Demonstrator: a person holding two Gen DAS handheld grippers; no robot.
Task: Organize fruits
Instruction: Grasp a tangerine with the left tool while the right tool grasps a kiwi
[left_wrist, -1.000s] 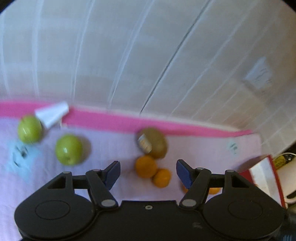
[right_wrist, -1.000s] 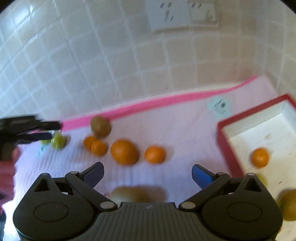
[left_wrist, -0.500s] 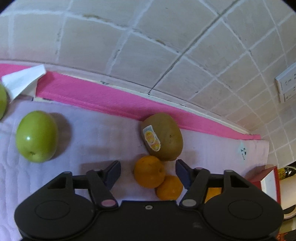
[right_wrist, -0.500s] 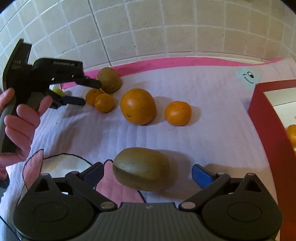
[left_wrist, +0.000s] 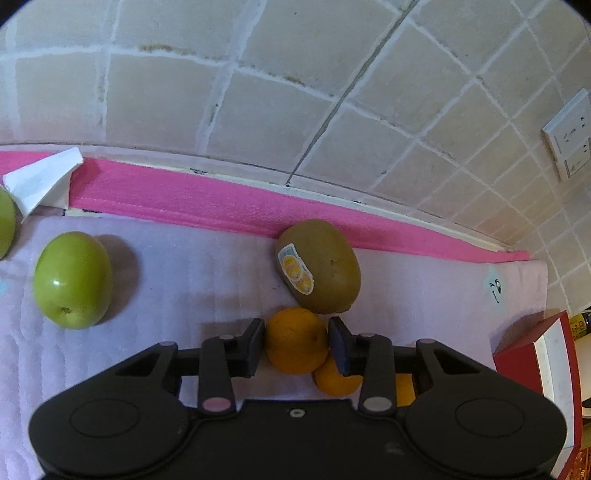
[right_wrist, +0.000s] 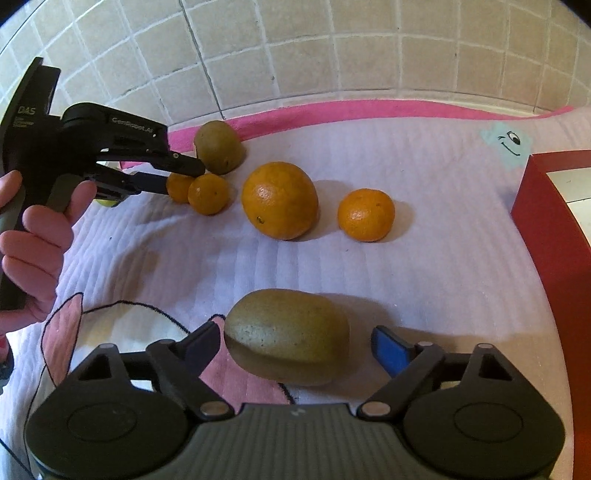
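Observation:
My left gripper (left_wrist: 297, 345) is closing, and its pads touch both sides of a small orange (left_wrist: 296, 339) on the pale mat. A second small orange (left_wrist: 338, 376) lies against it, and a stickered kiwi (left_wrist: 319, 266) sits just beyond. In the right wrist view the left gripper (right_wrist: 183, 179) holds that small orange (right_wrist: 179, 186) beside its twin (right_wrist: 208, 194). My right gripper (right_wrist: 295, 347) is also closing. A plain kiwi (right_wrist: 288, 332) lies between its jaws, with a gap still showing at the blue right pad (right_wrist: 388, 350).
A large orange (right_wrist: 279, 201) and a mandarin (right_wrist: 365, 214) lie mid-mat. A red box (right_wrist: 546, 221) stands at the right. A green apple (left_wrist: 72, 278) and folded white paper (left_wrist: 40, 181) are at the left. The tiled wall rises right behind the mat's pink border (left_wrist: 184, 203).
The left jaws have narrowed from wide apart onto the small orange. The right gripper came down over the plain kiwi, and its jaws have drawn in slightly.

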